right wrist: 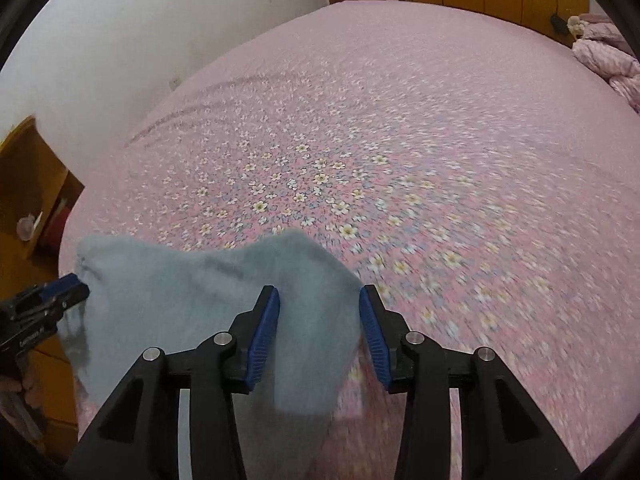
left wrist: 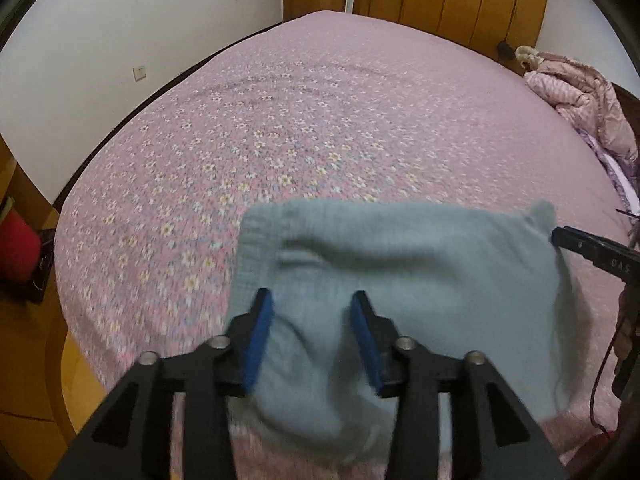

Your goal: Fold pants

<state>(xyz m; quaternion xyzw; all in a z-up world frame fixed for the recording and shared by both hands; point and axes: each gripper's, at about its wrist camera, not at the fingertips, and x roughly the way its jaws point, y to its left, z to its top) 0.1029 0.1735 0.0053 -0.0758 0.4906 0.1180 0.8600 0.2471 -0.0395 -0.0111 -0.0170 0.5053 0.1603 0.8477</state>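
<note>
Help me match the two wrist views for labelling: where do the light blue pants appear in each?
Left wrist view: light blue pants lie low and right of centre, behind the left fingers.
Right wrist view: pants lie lower left.
Shared landmark: the pink jacket at far right.

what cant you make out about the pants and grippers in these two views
- Light blue knit pants: lower part hidden behind left gripper in the left wrist view; motion blur smears folds.
- Right gripper: right wrist view; jaws apart, cloth contact unclear.
- Pink floral bedsheet: near edge blurred.
</note>
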